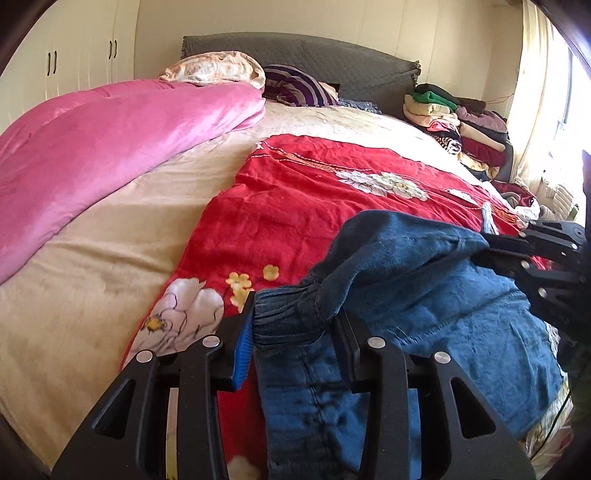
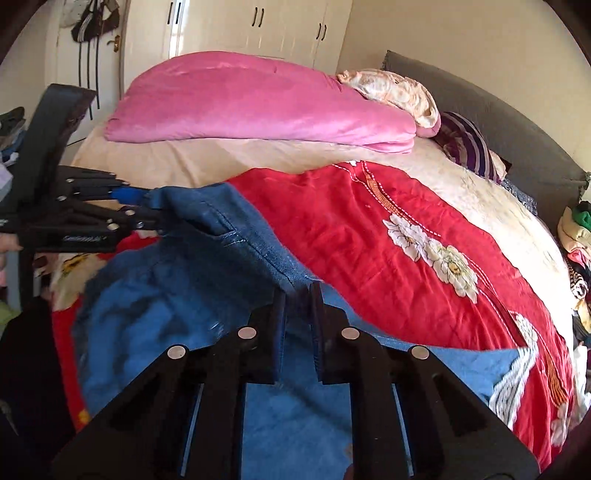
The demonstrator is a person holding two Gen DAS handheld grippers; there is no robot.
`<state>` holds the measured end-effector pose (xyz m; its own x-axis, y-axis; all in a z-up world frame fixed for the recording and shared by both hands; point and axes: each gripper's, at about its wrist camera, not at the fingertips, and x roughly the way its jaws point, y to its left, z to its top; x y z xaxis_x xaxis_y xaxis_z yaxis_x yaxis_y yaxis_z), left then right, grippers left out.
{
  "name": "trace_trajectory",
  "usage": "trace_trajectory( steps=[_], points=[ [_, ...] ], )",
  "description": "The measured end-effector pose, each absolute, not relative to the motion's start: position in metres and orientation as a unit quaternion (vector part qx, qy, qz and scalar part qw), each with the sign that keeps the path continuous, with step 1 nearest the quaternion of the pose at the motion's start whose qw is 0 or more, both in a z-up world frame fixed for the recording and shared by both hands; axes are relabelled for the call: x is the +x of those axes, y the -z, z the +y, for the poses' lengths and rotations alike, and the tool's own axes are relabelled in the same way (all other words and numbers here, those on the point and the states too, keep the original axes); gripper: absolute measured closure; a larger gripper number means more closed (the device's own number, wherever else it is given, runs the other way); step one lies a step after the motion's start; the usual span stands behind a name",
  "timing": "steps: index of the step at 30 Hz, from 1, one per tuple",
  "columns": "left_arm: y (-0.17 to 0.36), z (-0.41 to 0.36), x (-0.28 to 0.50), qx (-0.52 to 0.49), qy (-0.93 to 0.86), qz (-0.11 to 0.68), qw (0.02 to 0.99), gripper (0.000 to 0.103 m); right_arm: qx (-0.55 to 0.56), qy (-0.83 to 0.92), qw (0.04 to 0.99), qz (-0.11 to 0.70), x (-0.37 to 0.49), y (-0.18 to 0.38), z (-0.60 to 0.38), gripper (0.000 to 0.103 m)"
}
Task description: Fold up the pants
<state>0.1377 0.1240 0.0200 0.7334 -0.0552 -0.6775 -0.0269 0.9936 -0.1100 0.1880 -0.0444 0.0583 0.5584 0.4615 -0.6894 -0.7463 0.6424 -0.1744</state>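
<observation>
Blue denim pants (image 1: 424,295) lie on a red flowered blanket (image 1: 314,199) on the bed. My left gripper (image 1: 295,325) is shut on the ribbed waistband of the pants and holds it up. My right gripper (image 2: 299,306) is shut on another edge of the pants (image 2: 207,295), and the cloth is lifted between the two. In the left wrist view the right gripper (image 1: 487,247) shows at the right edge. In the right wrist view the left gripper (image 2: 155,210) shows at the left, clamped on the denim.
A pink duvet (image 1: 110,147) lies along the far side of the bed on a cream sheet (image 1: 92,288). A striped purple pillow (image 1: 299,86) rests by the grey headboard (image 1: 332,55). A pile of folded clothes (image 1: 454,122) stands at the right. White wardrobes (image 2: 258,22) stand behind.
</observation>
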Motion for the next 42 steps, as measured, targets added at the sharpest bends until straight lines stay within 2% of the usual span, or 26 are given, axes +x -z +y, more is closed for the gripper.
trace_trajectory(
  steps=[10,16,21,23,24,28,34,35,36,37,42],
  points=[
    [-0.022,0.107,0.092,-0.043,0.023,0.368,0.929,0.066,-0.196,-0.381,0.846,0.317,0.127,-0.057,-0.074,0.096],
    [-0.006,0.099,0.068,-0.026,0.027,0.394,0.918,0.064,-0.165,-0.415,0.828,0.338,0.078,-0.035,-0.089,0.096],
    [-0.002,0.095,0.048,-0.027,0.038,0.397,0.917,0.064,-0.181,-0.418,0.823,0.34,0.053,-0.022,-0.087,0.095],
    [-0.003,0.097,0.044,-0.035,0.039,0.395,0.917,0.064,-0.181,-0.416,0.829,0.327,0.051,-0.025,-0.091,0.075],
    [-0.003,0.098,0.042,-0.04,0.039,0.394,0.918,0.064,-0.19,-0.409,0.834,0.317,0.052,-0.026,-0.091,0.059],
    [-0.012,0.105,0.038,-0.069,0.041,0.379,0.922,0.065,-0.278,-0.365,0.841,0.286,0.062,-0.016,-0.08,0.058],
    [-0.014,0.104,0.036,-0.062,0.048,0.376,0.923,0.066,-0.344,-0.319,0.845,0.256,0.089,-0.002,-0.064,0.056],
    [-0.012,0.104,0.037,-0.062,0.047,0.379,0.922,0.066,-0.354,-0.315,0.843,0.253,0.093,0.0,-0.064,0.059],
    [-0.011,0.104,0.037,-0.062,0.047,0.381,0.921,0.066,-0.363,-0.323,0.836,0.256,0.096,0.002,-0.061,0.088],
    [-0.009,0.105,0.038,-0.063,0.046,0.383,0.92,0.065,-0.362,-0.334,0.83,0.262,0.096,0.002,-0.062,0.102],
    [-0.003,0.109,0.041,-0.063,0.03,0.392,0.917,0.064,-0.291,-0.39,0.823,0.292,0.077,-0.019,-0.077,0.103]
  ],
)
